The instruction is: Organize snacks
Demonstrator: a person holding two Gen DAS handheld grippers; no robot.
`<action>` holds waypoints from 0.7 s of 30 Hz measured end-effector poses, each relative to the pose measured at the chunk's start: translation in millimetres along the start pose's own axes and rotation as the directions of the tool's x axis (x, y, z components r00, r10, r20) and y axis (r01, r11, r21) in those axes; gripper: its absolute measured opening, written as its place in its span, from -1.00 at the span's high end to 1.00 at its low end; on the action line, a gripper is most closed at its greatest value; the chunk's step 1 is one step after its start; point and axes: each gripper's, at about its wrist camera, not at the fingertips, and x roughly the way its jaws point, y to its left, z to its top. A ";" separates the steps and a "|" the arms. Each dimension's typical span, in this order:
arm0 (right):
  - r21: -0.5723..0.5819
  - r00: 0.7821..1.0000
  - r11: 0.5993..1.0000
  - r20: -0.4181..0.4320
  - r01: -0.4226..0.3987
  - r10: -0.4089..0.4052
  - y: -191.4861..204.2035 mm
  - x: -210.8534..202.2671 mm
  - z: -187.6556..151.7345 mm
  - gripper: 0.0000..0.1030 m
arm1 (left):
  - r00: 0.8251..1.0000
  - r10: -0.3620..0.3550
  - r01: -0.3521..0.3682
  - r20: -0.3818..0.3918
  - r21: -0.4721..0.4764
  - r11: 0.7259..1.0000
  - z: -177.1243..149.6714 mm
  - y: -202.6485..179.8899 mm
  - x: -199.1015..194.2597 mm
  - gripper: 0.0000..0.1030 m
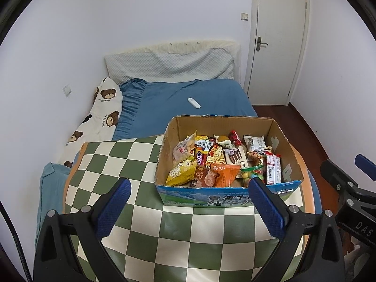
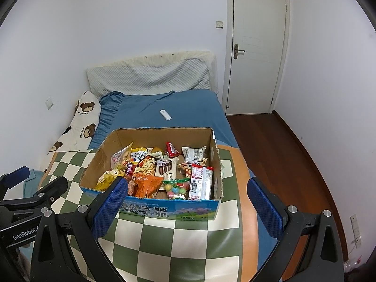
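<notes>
An open cardboard box (image 1: pixel 284 155) (image 2: pixel 98 162) full of several mixed snack packets stands on a green and cream checkered mat (image 1: pixel 131 164) (image 2: pixel 178 242) on the bed. A yellow packet (image 1: pixel 179 172), an orange packet (image 1: pixel 225 175) (image 2: pixel 150 185) and a red-and-white bar (image 1: pixel 272 169) (image 2: pixel 201 183) lie near its front. My left gripper (image 1: pixel 190 208) is open and empty, just in front of the box. My right gripper (image 2: pixel 188 208) is open and empty, in front of the box's right half. Each gripper shows at the edge of the other's view.
The blue bed (image 1: pixel 188 91) (image 2: pixel 188 108) runs back to a quilted headboard. A white remote (image 1: pixel 193 103) (image 2: pixel 165 114) lies on it. A bear-print pillow (image 1: pixel 101 115) (image 2: pixel 80 122) is along the left wall. A white door (image 2: pixel 256 51) and wood floor (image 2: pixel 277 155) are at the right.
</notes>
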 end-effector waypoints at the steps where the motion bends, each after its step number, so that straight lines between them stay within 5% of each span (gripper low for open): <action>1: 0.001 1.000 1.000 -0.003 -0.006 0.006 0.0 -0.2 -0.1 -1.00 | 1.000 0.001 -0.001 0.002 0.001 1.000 -0.1 0.2 0.0 -0.99; 21: 0.009 1.000 1.000 -0.006 -0.006 0.006 2.2 -5.6 -4.7 -1.00 | 1.000 -0.005 0.005 0.021 -0.004 1.000 2.8 -3.7 -9.3 -0.99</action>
